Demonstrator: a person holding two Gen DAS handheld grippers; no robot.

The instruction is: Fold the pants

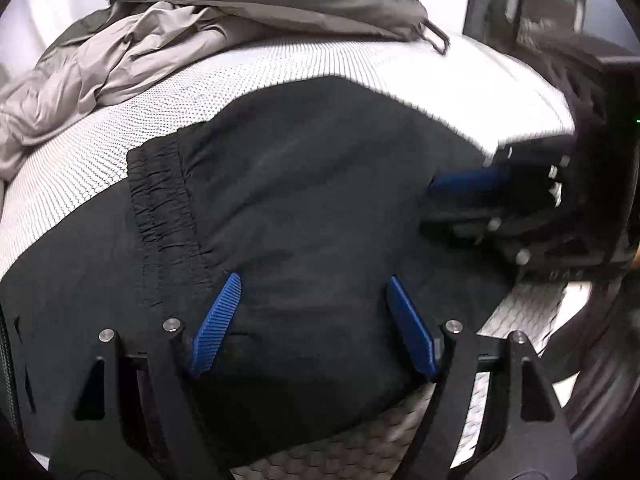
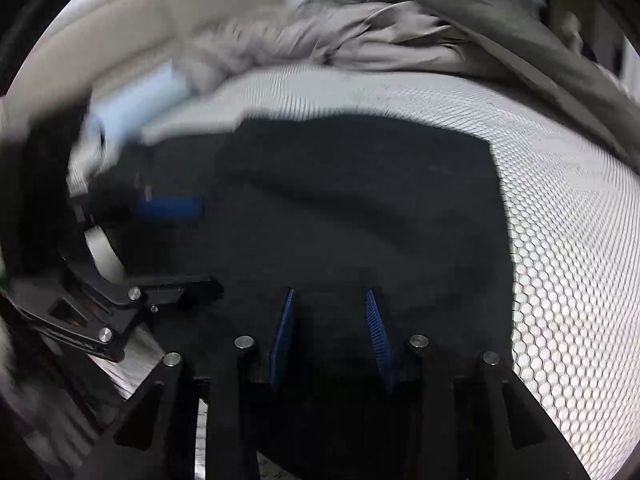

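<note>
Lying folded on the honeycomb-patterned surface (image 1: pixel 280 64), the black pants (image 1: pixel 320 184) sit beneath both released grippers, left gripper (image 1: pixel 314 280) wider than right gripper (image 2: pixel 331 292).

no legible text, no labels, no brands, no numbers anywhere

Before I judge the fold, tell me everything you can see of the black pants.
The black pants lie folded into a compact, mostly flat block on the white honeycomb-patterned surface. The fabric looks thin, matte and woven. A gathered elastic waistband runs along the left side. Both grippers hang over it; whether either touches the cloth cannot be told.
</note>
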